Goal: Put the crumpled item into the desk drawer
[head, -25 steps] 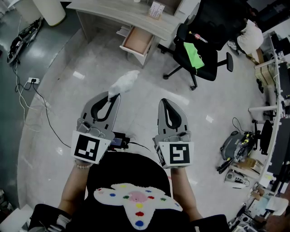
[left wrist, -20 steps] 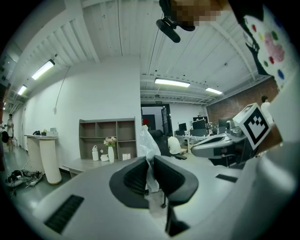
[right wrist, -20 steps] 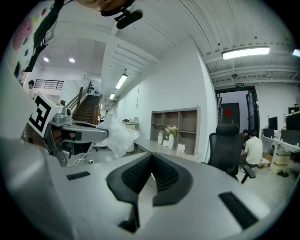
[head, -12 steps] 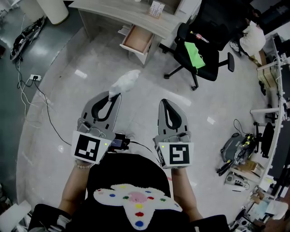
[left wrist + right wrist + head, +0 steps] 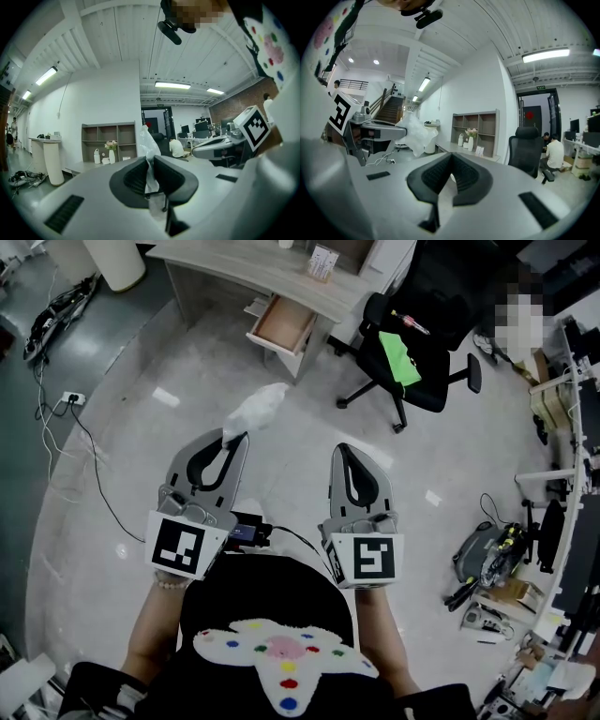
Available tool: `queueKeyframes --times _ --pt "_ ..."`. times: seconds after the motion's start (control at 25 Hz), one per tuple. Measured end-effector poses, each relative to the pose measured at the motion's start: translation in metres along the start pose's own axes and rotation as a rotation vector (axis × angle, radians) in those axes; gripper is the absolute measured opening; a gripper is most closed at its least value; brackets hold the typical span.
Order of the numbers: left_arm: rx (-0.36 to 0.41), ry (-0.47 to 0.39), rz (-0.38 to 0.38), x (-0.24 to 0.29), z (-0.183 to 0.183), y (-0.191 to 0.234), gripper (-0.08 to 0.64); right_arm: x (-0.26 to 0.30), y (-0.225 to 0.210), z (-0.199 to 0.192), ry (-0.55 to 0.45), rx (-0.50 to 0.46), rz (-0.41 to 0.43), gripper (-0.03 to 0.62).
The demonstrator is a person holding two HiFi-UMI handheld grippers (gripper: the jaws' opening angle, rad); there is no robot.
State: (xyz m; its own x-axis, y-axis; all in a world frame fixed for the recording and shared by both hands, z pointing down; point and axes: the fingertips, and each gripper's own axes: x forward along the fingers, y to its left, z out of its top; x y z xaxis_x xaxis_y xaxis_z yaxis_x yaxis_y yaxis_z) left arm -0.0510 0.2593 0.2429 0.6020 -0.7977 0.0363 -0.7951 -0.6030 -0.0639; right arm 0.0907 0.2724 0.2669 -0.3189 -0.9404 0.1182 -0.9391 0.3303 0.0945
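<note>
The crumpled item (image 5: 258,409) is a white plastic bag. It sticks out past the tips of my left gripper (image 5: 234,435), which is shut on one end of it. In the left gripper view the bag (image 5: 146,140) is pinched between the dark pads (image 5: 131,176) and stands up ahead of them. My right gripper (image 5: 347,448) is level beside the left, shut with nothing in it; in its own view the jaw tips (image 5: 451,157) meet. The desk (image 5: 244,263) stands far ahead, its drawer (image 5: 281,322) pulled open and showing a bare pinkish inside.
A black office chair (image 5: 412,343) with a green cloth on its seat stands right of the drawer. Cables and a socket strip (image 5: 67,399) lie on the floor at left, and tools and boxes (image 5: 487,559) at right. A white bin (image 5: 117,259) stands by the desk's left end.
The whole floor scene has shifted slightly in the view. Both grippers keep the same pose side by side, and the left still grips the bag.
</note>
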Motion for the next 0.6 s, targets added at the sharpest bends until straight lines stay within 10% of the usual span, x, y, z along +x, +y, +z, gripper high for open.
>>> queueKeyframes --times 0.6 --pt "0.012 -0.005 -0.017 0.009 -0.007 -0.001 0.037 -0.004 -0.01 -0.011 0.008 0.005 -0.042 0.003"
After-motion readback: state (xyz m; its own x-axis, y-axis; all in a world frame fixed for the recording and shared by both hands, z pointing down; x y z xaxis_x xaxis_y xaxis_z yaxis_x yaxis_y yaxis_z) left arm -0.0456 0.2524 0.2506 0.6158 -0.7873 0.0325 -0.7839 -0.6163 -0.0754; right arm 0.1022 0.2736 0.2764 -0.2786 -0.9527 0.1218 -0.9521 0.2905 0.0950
